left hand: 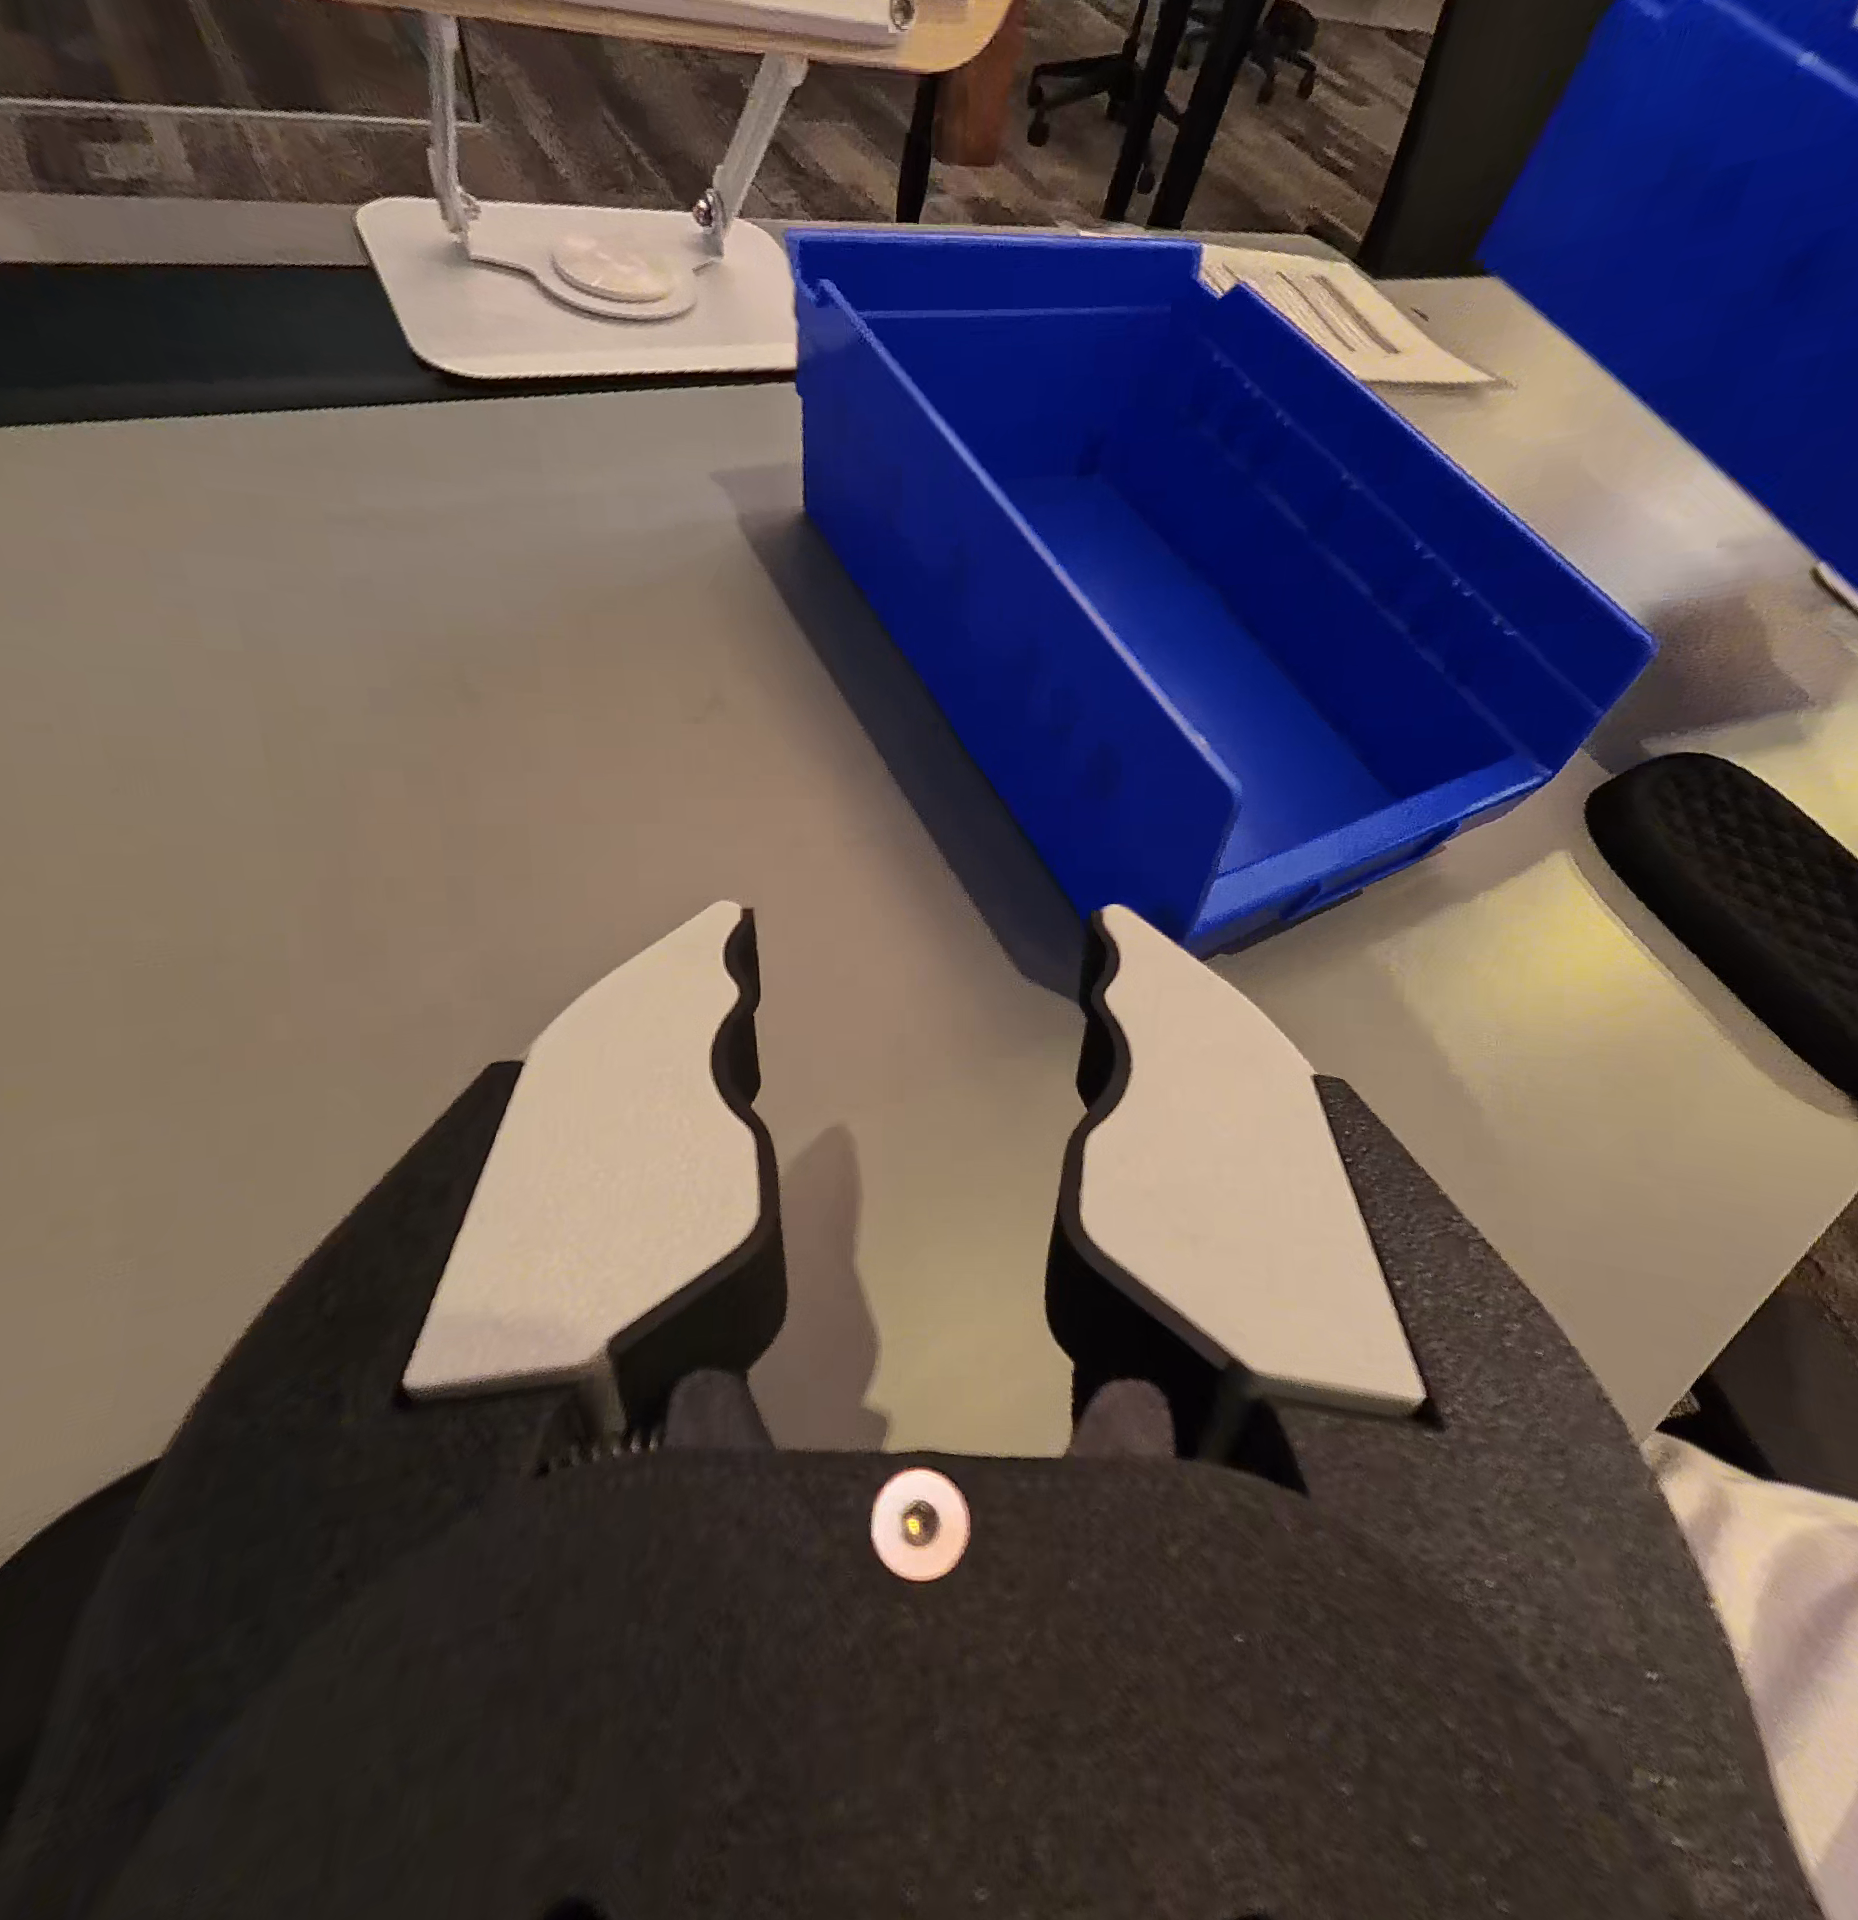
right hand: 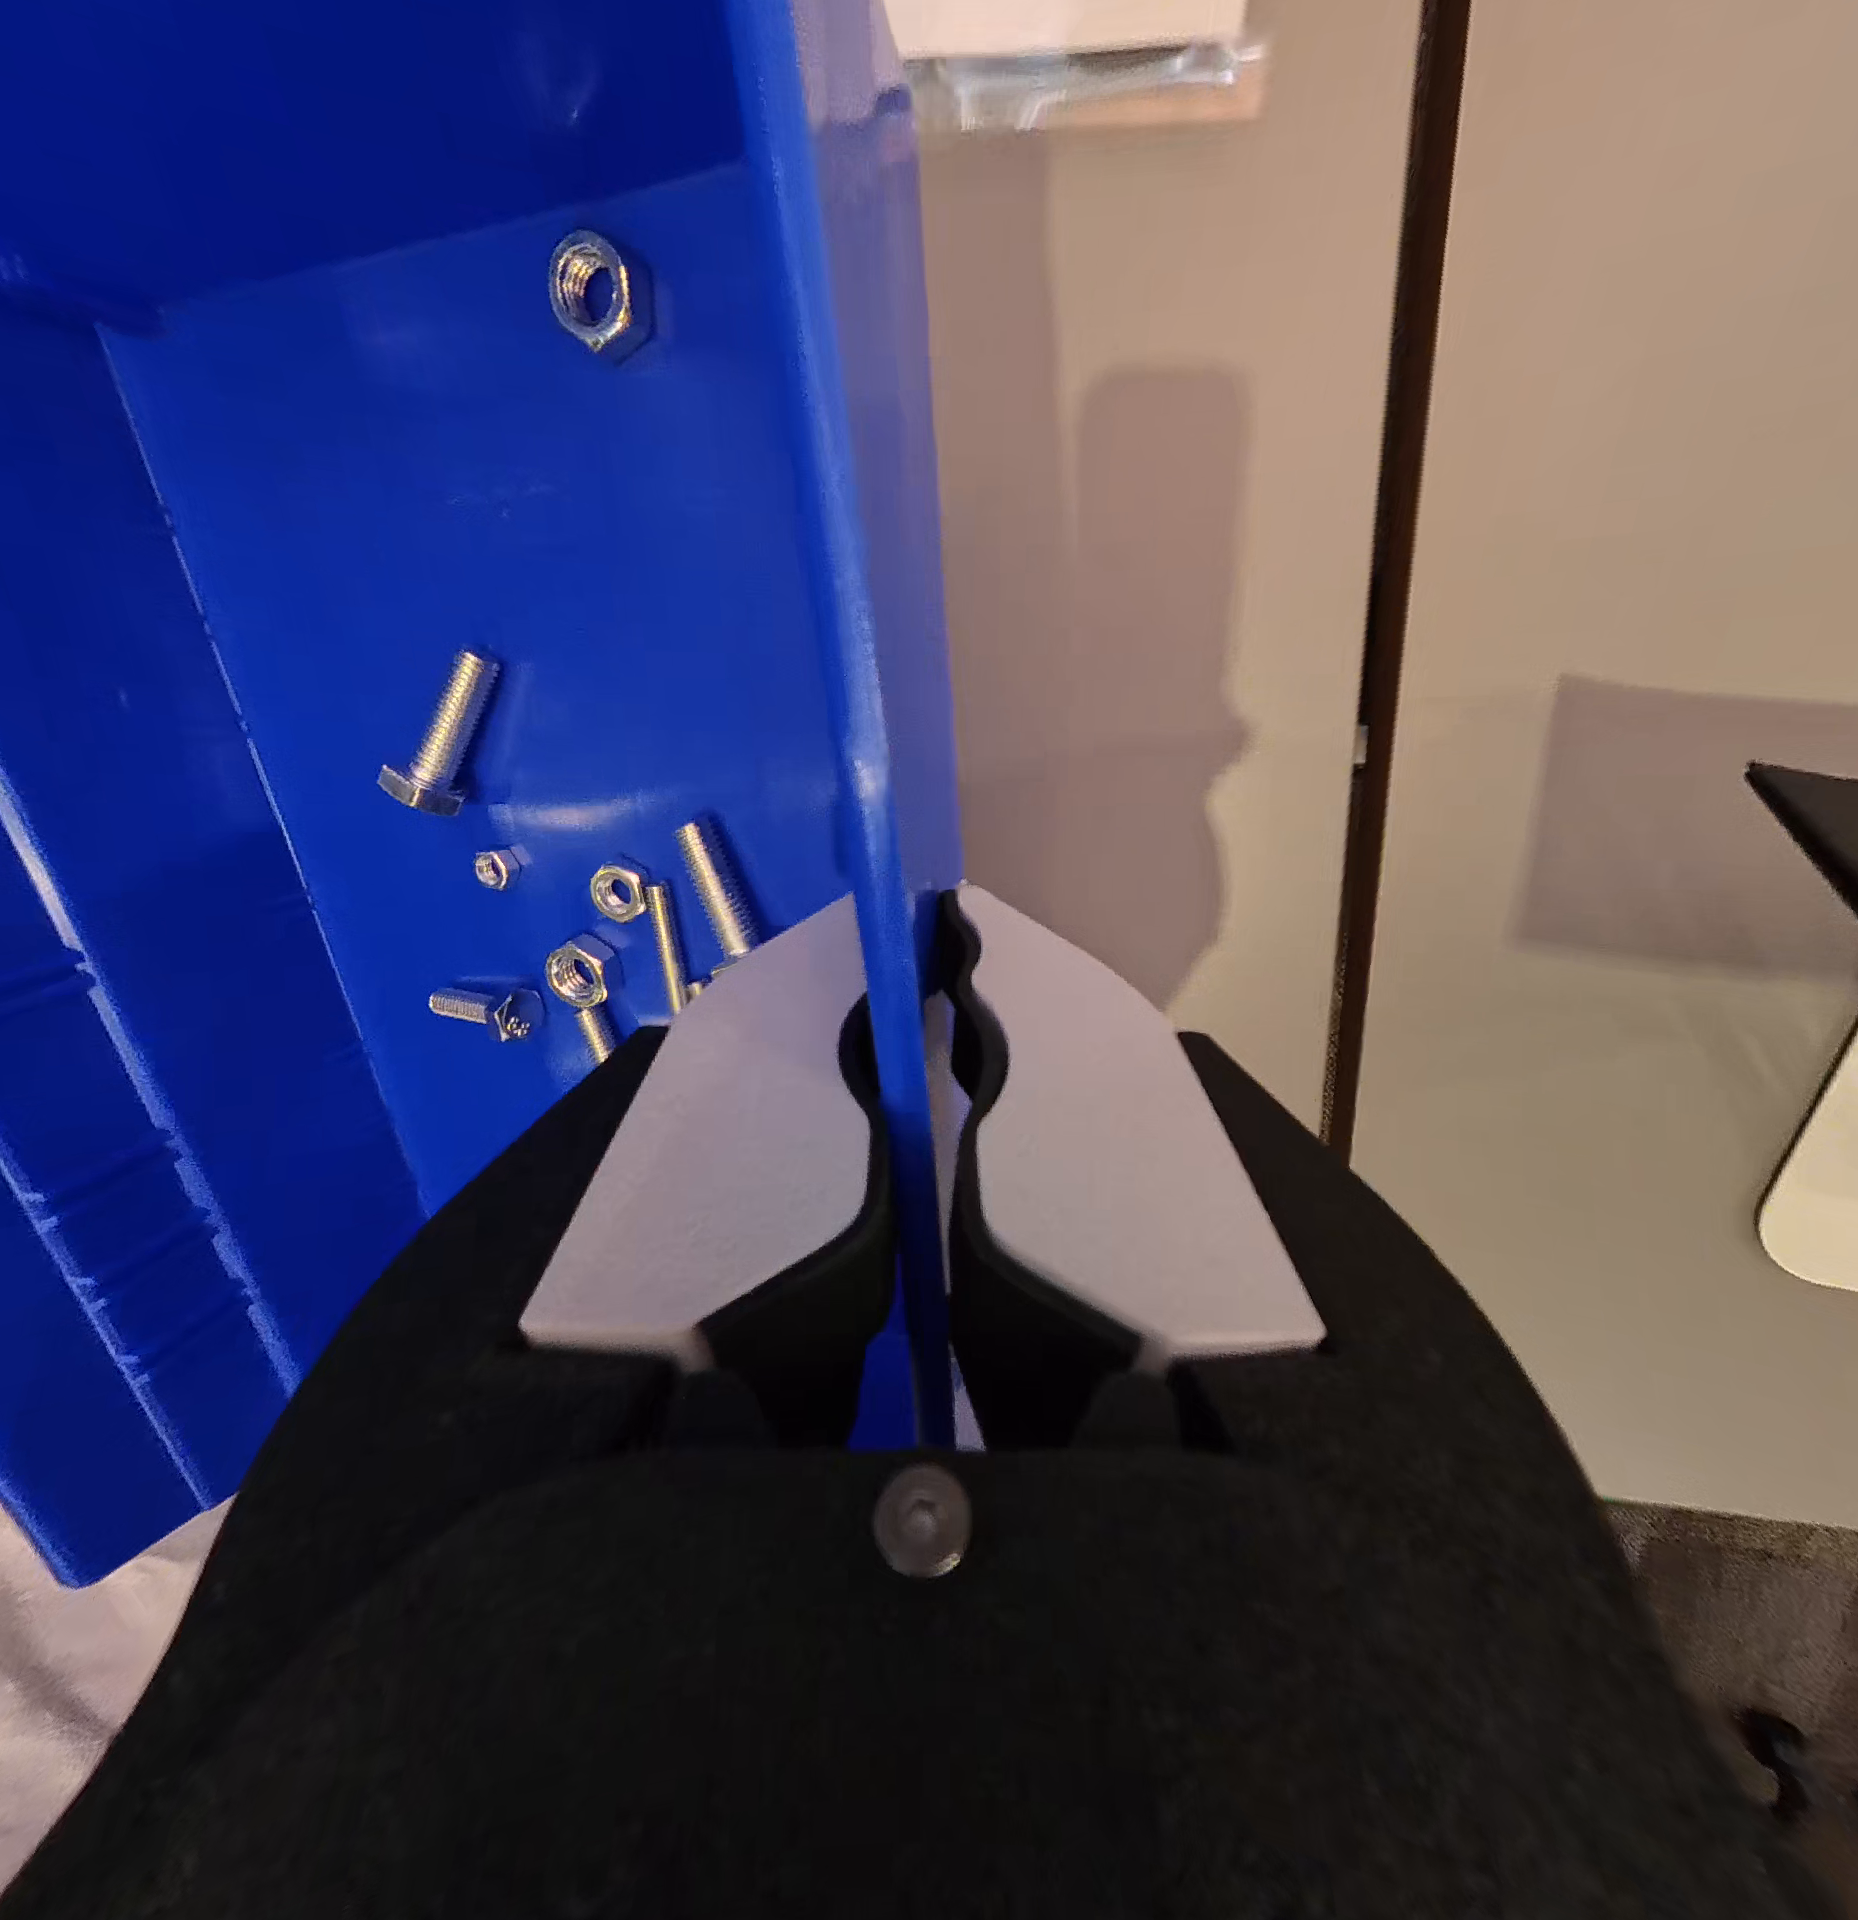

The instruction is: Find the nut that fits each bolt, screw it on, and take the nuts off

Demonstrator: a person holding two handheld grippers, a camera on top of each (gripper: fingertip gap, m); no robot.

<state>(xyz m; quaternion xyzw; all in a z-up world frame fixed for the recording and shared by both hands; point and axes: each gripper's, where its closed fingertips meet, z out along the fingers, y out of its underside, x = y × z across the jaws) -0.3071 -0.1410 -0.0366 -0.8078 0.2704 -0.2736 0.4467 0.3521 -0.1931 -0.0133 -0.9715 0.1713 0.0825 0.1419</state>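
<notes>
My right gripper is shut on the thin side wall of a blue bin, which looks tilted. Inside the bin lie a large hex nut, a thick bolt, two long bolts, a short bolt and smaller nuts, all loose near the gripper. My left gripper is open and empty, low over the grey table. An empty blue bin stands just ahead of it to the right.
A second blue bin shows at the top right of the left wrist view. A white stand base sits at the back of the table, and a paper sheet lies behind the empty bin. A black armrest is at the right. The tips of one gripper are about 65 centimetres away from the tips of the other. The black armrest sits 35 centimetres or so from the ends of my right fingers.
</notes>
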